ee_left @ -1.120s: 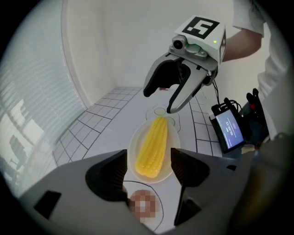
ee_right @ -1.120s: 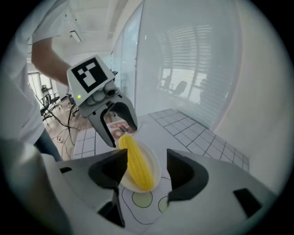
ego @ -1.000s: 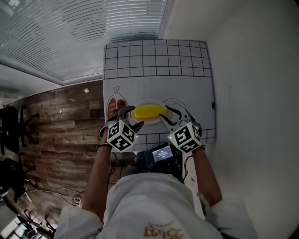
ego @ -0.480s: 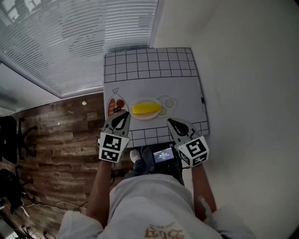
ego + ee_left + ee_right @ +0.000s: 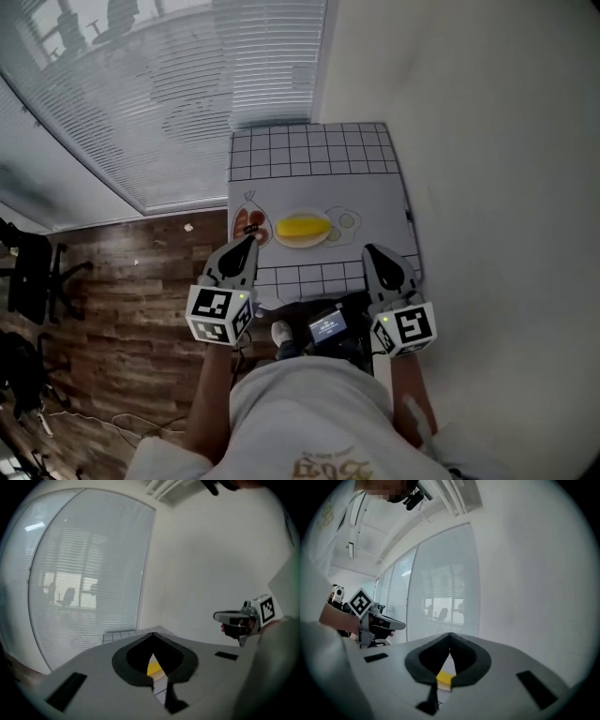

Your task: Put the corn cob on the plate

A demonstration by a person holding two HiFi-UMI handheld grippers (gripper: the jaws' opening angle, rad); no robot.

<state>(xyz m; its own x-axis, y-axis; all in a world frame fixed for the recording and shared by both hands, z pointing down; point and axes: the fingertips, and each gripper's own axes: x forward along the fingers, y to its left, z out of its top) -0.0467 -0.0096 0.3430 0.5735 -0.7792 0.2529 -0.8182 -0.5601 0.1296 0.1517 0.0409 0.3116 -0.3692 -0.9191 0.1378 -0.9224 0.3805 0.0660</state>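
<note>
The yellow corn cob (image 5: 302, 227) lies on the small pale plate (image 5: 303, 244) in the middle of the white table mat (image 5: 375, 192). My left gripper (image 5: 250, 240) hovers near the table's front edge, left of the plate, shut and empty. My right gripper (image 5: 371, 251) hangs to the plate's right, also shut with nothing in it. Both are apart from the corn. In the left gripper view the corn (image 5: 155, 668) shows through the slit below the closed jaws, and the right gripper (image 5: 224, 617) is level beside it. The right gripper view shows the corn (image 5: 445, 678) the same way.
The mat has a black grid (image 5: 309, 150) at the back and printed food pictures, red (image 5: 249, 225) left of the plate and an egg (image 5: 346, 222) right of it. A white wall (image 5: 487, 187) runs along the right, window blinds (image 5: 141, 103) on the left. A small screen (image 5: 327, 326) hangs at the person's waist.
Both grippers stood open on either side of the corn at the plate; they have pulled back toward the person, risen and shut empty. The corn stays on the plate.
</note>
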